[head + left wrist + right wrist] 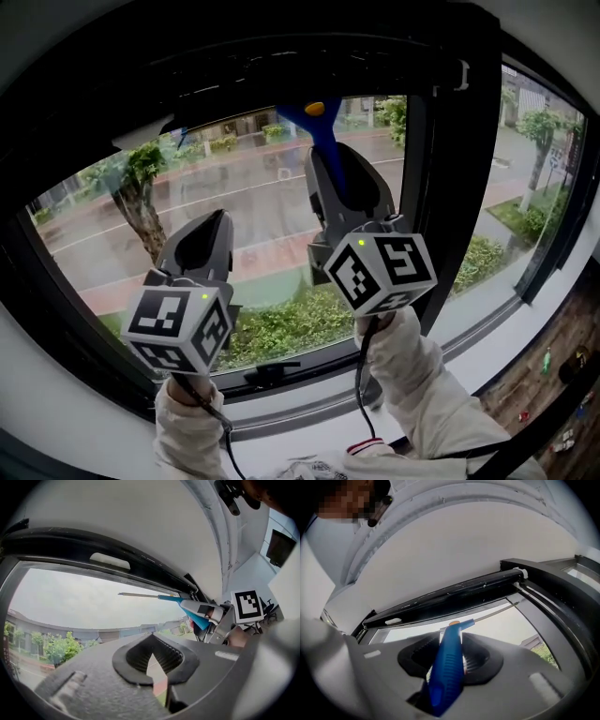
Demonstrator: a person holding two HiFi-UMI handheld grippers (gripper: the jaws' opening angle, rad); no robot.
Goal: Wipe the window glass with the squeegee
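Squeegee (446, 667) handle clamped between right gripper (451, 641) fingers | left gripper (151, 649) fingers closed, empty

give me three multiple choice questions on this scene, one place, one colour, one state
1. Where is the squeegee blade? A near the top of the glass B at the sill C off the window
2. The squeegee handle is A red B blue C green
3. The right gripper is A open and empty B shut on the handle C out of view
Answers: A, blade lies just under the top frame; B, handle shows blue; B, jaws clamp the handle.
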